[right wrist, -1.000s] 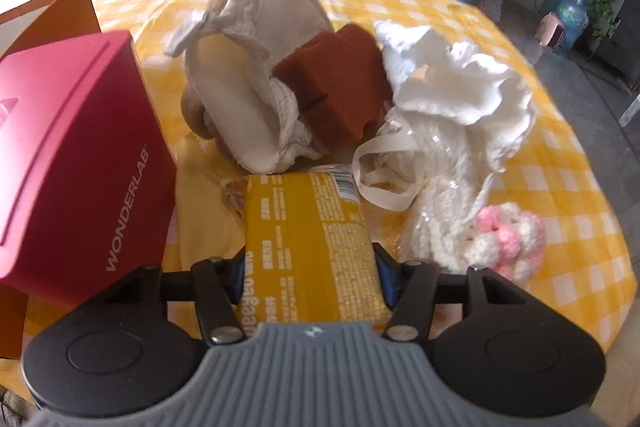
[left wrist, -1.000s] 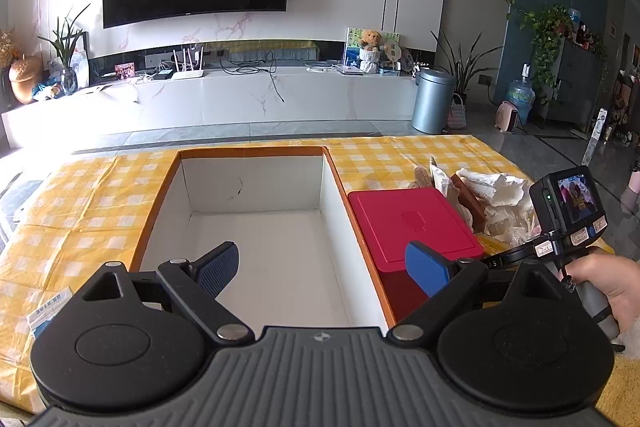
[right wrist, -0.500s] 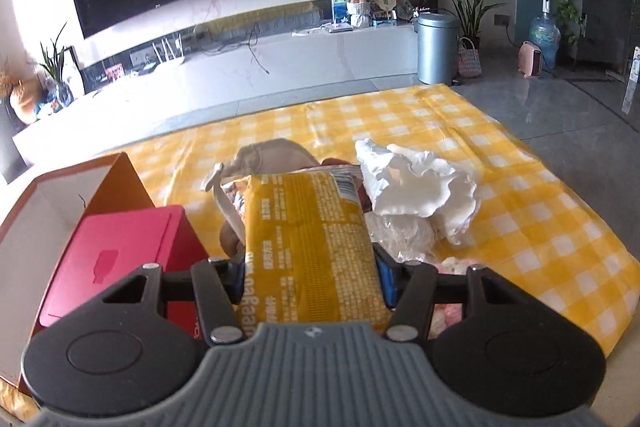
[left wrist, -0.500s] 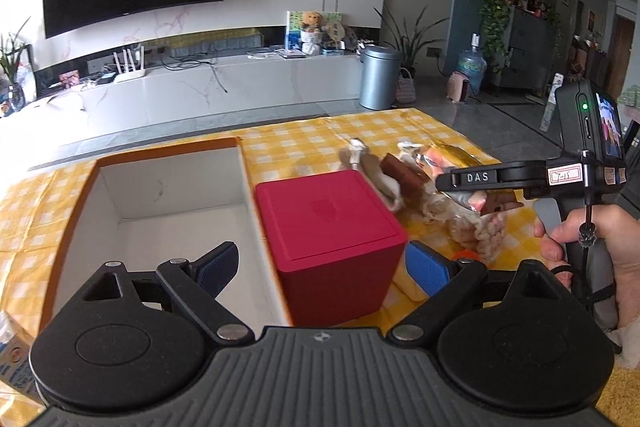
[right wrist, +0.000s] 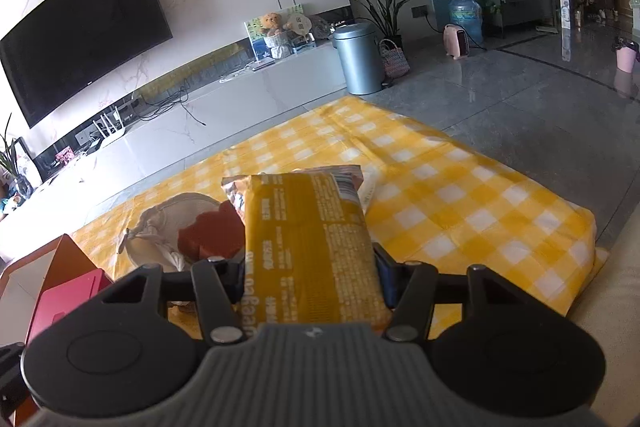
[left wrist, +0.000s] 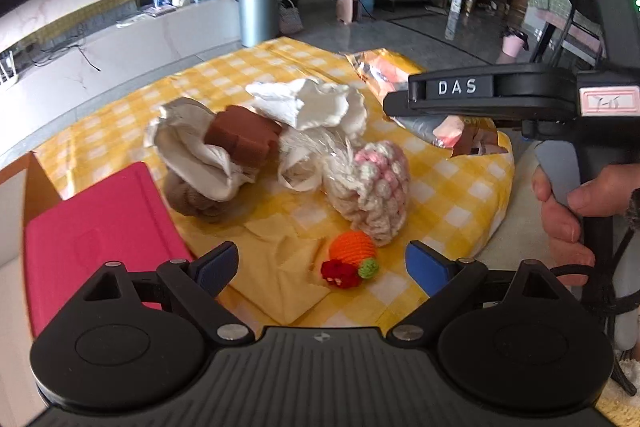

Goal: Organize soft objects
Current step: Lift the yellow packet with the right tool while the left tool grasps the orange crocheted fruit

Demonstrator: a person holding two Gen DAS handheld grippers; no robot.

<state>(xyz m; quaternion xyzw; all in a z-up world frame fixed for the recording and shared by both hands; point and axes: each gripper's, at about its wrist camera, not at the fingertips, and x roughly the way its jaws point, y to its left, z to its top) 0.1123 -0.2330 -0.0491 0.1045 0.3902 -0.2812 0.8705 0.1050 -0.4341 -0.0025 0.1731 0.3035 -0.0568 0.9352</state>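
We see a yellow crinkly snack packet [right wrist: 308, 247] clamped between the right gripper's [right wrist: 310, 269] jaws, lifted above the yellow checked tablecloth [right wrist: 460, 211]. Our left gripper [left wrist: 322, 267] hangs with jaws wide and empty over a small orange crocheted fruit [left wrist: 352, 247], near the pink-and-cream knitted pouch [left wrist: 380, 187]. A red box [left wrist: 96, 227] sits left.

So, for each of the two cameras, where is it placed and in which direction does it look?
Left wrist: on the open left gripper, looking down at the crocheted orange toy and brown sponge block; the right hand shows.
Right wrist: on the right gripper, clamping a yellow snack packet, facing the television wall.
Both show: yellow checked cloth, sponge, packet.
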